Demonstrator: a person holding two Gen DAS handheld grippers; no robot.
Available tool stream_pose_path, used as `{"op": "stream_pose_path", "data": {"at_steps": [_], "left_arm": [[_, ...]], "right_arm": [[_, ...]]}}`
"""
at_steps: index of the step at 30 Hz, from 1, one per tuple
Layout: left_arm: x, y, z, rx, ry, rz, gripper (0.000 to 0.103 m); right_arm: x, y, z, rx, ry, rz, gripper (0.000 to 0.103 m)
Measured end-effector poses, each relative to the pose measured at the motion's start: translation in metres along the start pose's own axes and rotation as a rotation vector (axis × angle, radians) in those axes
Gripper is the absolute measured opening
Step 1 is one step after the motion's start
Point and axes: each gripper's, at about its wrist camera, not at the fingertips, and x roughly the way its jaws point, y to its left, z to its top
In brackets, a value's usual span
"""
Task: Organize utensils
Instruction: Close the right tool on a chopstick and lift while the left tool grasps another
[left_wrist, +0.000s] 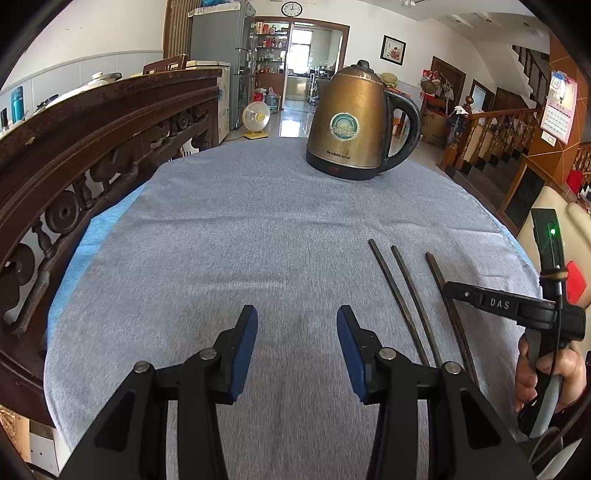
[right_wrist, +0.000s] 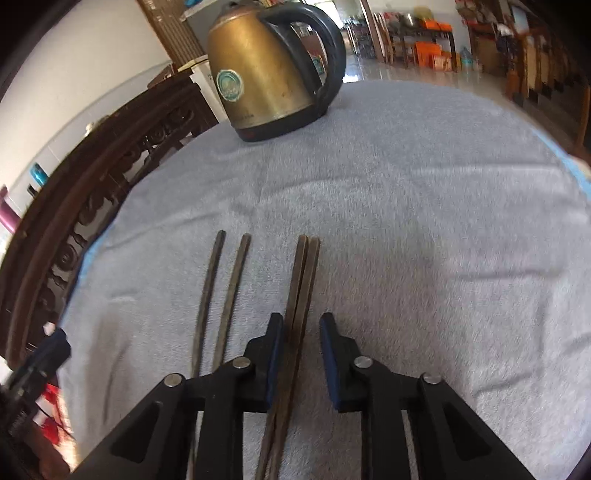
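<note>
Four chopsticks lie lengthwise on the grey cloth (right_wrist: 406, 184), near edge, kettle (right_wrist: 266, 70) well behind. Left pair (right_wrist: 218, 295) lies slightly apart; right pair (right_wrist: 301, 288) lies touching, side by side.

Right gripper (right_wrist: 301, 332) straddles the right pair, jaws parted and not clamping, likely squaring them together.

Left gripper (left_wrist: 297, 332) hovers wide over bare cloth, holding nothing.

Brass kettle (left_wrist: 351, 122) on grey cloth (left_wrist: 240, 229)
</note>
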Motion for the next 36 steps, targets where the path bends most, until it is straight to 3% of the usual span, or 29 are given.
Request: {"op": "stream_pose_path", "data": {"at_steps": [6, 11, 19, 24, 27, 33, 36], "left_arm": [[0.016, -0.002, 0.007, 0.020, 0.016, -0.001, 0.045], [0.039, -0.018, 0.025, 0.041, 0.049, -0.066, 0.045], [0.091, -0.047, 0.054, 0.038, 0.225, -0.189, 0.045], [0.123, -0.057, 0.066, -0.004, 0.322, -0.203, 0.045], [0.139, -0.065, 0.071, -0.011, 0.388, -0.178, 0.045], [0.149, -0.084, 0.085, 0.046, 0.423, -0.122, 0.045], [0.150, -0.094, 0.088, 0.103, 0.416, -0.071, 0.025]], "right_arm": [[-0.005, -0.017, 0.004, 0.013, -0.008, -0.068, 0.015], [-0.003, -0.030, 0.013, 0.088, 0.022, -0.037, 0.018], [0.012, -0.026, 0.039, 0.097, 0.116, -0.087, 0.016], [0.021, -0.029, 0.055, 0.102, 0.188, -0.093, 0.014], [0.025, -0.024, 0.059, 0.070, 0.223, -0.121, 0.012], [0.040, -0.009, 0.076, -0.019, 0.290, -0.178, 0.012], [0.044, 0.000, 0.078, -0.072, 0.302, -0.211, 0.010]]}}
